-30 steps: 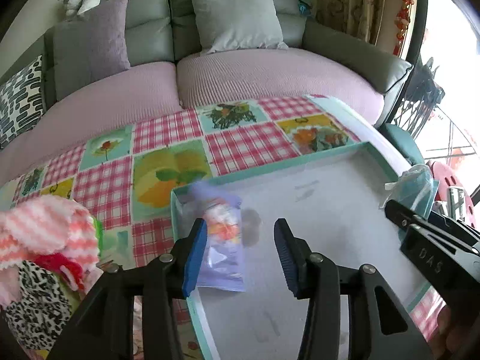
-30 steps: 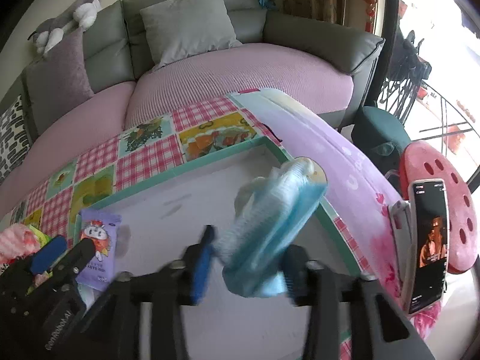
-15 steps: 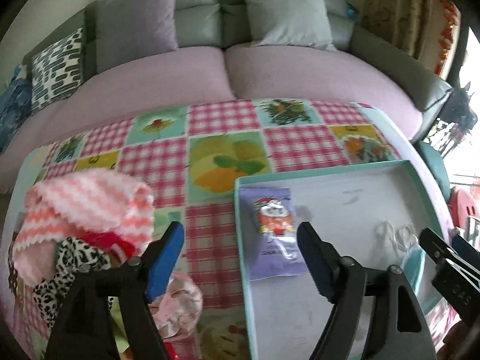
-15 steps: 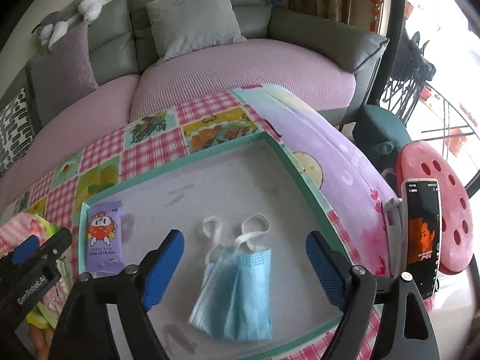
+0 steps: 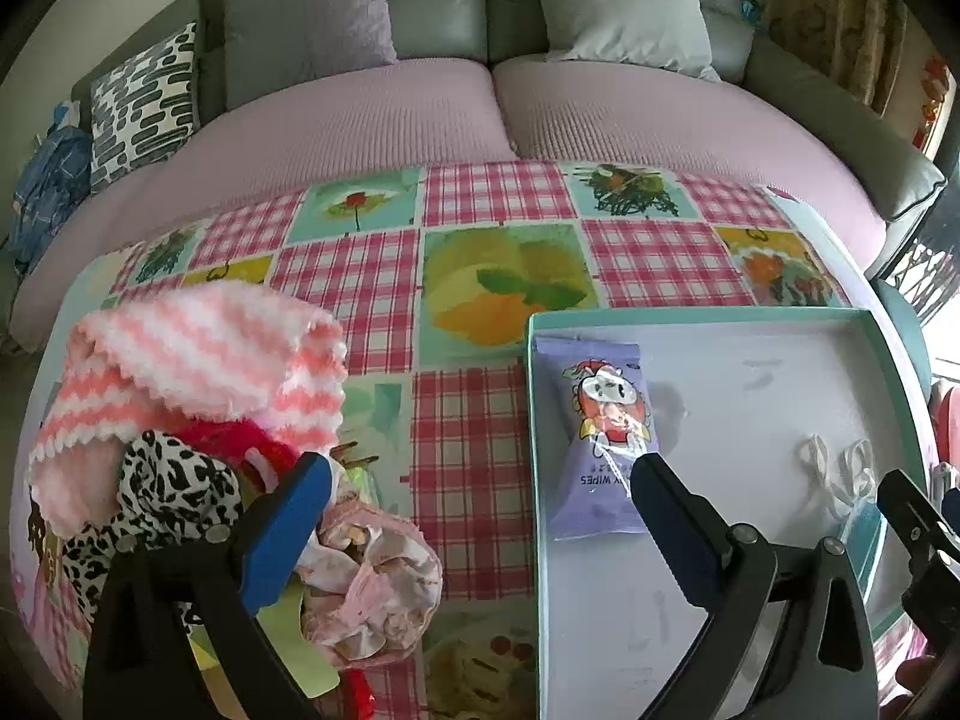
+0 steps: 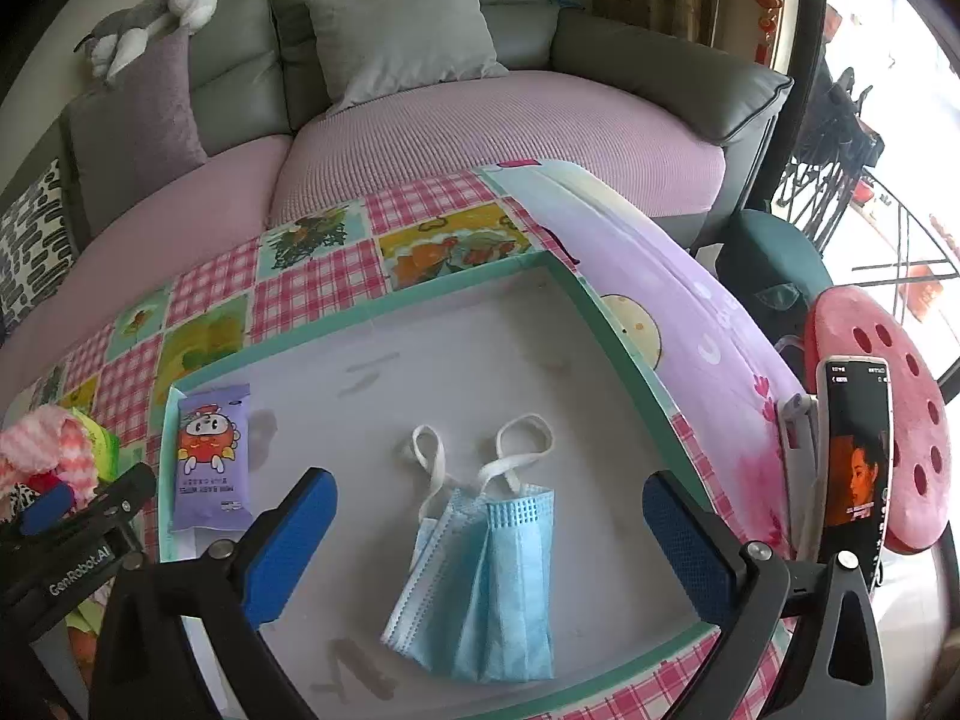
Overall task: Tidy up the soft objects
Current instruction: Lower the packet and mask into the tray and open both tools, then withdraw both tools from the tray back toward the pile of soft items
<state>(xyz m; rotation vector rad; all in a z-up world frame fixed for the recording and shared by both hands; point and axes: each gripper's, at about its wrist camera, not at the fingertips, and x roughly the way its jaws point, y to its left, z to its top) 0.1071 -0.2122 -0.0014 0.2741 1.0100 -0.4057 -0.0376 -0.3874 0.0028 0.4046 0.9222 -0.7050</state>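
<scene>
A shallow teal-rimmed tray (image 5: 708, 315) (image 6: 372, 306) lies on the checkered table. In it lie a purple wipes pack (image 5: 603, 426) (image 6: 210, 456) at its left side and a blue face mask (image 6: 486, 582) near its front. My left gripper (image 5: 480, 498) is open and empty, above the gap between the tray and a pile of soft things: a pink-and-white knit piece (image 5: 198, 360), a leopard-print cloth (image 5: 162, 492) and a pale pink crumpled cloth (image 5: 372, 588). My right gripper (image 6: 489, 513) is open and empty, straddling the mask from above.
A sofa (image 6: 480, 138) with cushions stands behind the table. A phone on a stand (image 6: 852, 450) and a red stool (image 6: 900, 408) are at the right of the table. A plush toy (image 6: 156, 12) lies on the sofa back.
The right gripper opened and let the mask drop into the tray. The left gripper opened wider and drew back and left from the wipes pack, toward the pile.
</scene>
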